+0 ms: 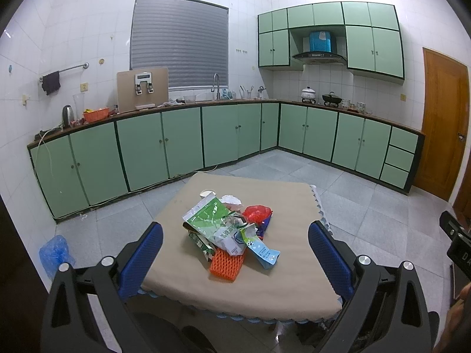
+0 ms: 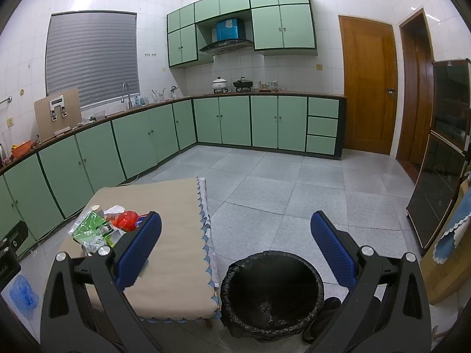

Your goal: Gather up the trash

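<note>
Two grippers hovering, both w/ jaws spread wide, nothing in either: left gripper [image 1: 235, 253] facing the table [image 1: 294, 279], right gripper [image 2: 235, 250] facing the bin [image 2: 272, 291]. One trash pile [image 1: 232, 229] sitting mid-table: one orange foam net [image 1: 226, 266] nearest, one red plastic bag [image 1: 256, 212] on the right, one paper cup [image 1: 206, 193] at the far end, plus approx. three or four green/white wrappers, exact count hard to tell. One black-lined bin standing on the floor just right of the table. Beige cloth w/ blue scalloped trim covering the table. Kitchen w/ green cabinets, grey tile floor, one blue bag [image 1: 54, 254] lying on the floor at left.
</note>
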{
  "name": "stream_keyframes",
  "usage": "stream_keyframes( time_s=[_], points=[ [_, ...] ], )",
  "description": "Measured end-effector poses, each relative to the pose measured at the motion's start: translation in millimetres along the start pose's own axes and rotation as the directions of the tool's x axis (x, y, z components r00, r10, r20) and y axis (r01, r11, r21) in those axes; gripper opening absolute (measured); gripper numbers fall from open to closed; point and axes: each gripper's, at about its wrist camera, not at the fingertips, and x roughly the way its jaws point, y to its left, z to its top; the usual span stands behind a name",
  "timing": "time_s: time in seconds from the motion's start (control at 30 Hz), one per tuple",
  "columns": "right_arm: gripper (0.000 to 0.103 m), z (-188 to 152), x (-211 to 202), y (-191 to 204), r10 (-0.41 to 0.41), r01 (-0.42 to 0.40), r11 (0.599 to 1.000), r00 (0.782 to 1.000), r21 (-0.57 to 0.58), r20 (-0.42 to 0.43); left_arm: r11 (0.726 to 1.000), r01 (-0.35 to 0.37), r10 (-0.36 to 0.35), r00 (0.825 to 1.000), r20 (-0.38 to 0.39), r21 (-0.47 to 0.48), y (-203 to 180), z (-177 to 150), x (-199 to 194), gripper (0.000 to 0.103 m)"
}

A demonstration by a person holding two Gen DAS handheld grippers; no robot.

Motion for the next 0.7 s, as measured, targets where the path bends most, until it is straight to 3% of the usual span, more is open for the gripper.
stream_keyframes(
  time_s=[0.7],
  points=[
    [0.098, 1.6, 0.9, -0.6, -0.001, 0.001, 1.000, 1.000, -0.002, -0.006, 1.000, 0.000, 0.000, 1.000, -0.002, 0.000, -1.0, -0.5, 1.1, 0.097]
  ],
)
